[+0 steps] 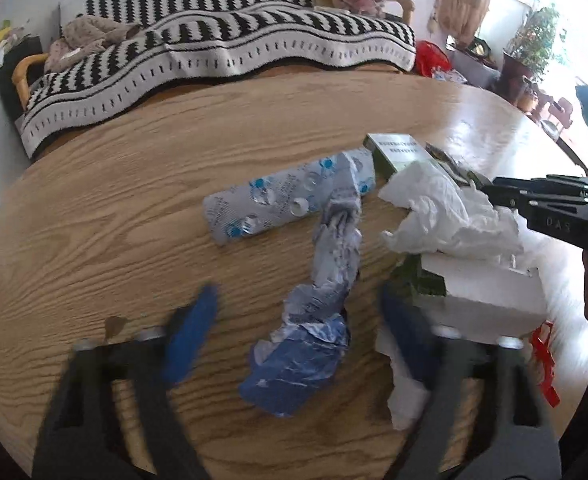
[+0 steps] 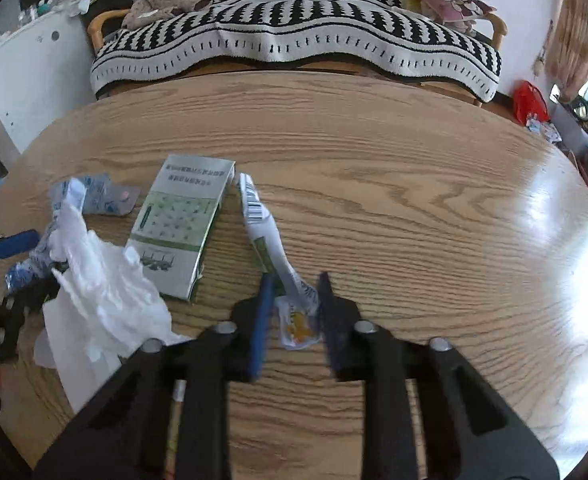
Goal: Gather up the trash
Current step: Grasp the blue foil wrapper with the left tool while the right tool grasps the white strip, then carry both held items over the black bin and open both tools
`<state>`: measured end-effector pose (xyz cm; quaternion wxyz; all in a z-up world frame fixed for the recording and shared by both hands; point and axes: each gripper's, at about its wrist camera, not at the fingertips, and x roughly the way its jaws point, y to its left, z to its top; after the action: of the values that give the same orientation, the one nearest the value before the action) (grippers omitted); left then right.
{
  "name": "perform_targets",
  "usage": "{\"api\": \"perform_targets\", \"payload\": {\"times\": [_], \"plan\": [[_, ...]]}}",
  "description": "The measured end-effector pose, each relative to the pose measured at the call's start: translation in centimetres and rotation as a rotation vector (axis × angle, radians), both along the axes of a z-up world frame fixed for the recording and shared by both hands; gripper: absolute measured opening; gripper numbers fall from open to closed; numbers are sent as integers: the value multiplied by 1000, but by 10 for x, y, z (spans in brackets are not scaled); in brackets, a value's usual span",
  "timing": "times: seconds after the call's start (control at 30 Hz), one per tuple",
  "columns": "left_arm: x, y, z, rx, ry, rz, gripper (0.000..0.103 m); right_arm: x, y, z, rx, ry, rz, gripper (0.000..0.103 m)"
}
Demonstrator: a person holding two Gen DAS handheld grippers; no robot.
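Right wrist view: right gripper (image 2: 294, 300) straddles a crumpled white wrapper strip (image 2: 272, 240), jaws spread; left gripper (image 1: 298, 320) gapes over crumpled blue-silver foil (image 1: 314, 320).

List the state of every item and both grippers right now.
left gripper: open, straddling the wrapper
right gripper: open, around the sachet
wrapper: crumpled, lying on the table
pill pack: flat, partly emptied
tissue: crumpled
box: lying flat, closed
sachet: torn, flattened
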<state>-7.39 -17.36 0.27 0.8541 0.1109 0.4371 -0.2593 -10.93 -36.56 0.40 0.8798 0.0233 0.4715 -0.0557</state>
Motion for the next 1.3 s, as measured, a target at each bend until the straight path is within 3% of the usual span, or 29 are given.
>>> {"api": "perform_targets", "payload": {"times": [0.03, 0.1, 0.2, 0.57, 0.77, 0.97, 1.17, 1.3], "plan": [[-1, 0, 1, 6, -12, 4, 46, -1, 0, 0, 4, 0, 2, 21], [0, 1, 2, -4, -1, 7, 30, -3, -3, 0, 30, 0, -4, 20], [1, 5, 5, -28, 20, 21, 29, -8, -8, 4, 41, -10, -17, 20], [-12, 0, 32, -49, -30, 29, 29, -33, -23, 30, 74, -80, -59, 19], [-27, -9, 56, -91, -50, 34, 29, -77, -51, 62, 114, -136, -114, 19], [-68, -61, 97, -153, -73, -60, 29, -171, -113, 116, 77, -234, -239, 19], [-148, -168, 137, -227, -71, -266, 29, -325, -199, 154, 4, -283, -458, 19], [-217, -245, 153, -270, -51, -428, 29, -431, -241, 162, -35, -291, -608, 19]]}}
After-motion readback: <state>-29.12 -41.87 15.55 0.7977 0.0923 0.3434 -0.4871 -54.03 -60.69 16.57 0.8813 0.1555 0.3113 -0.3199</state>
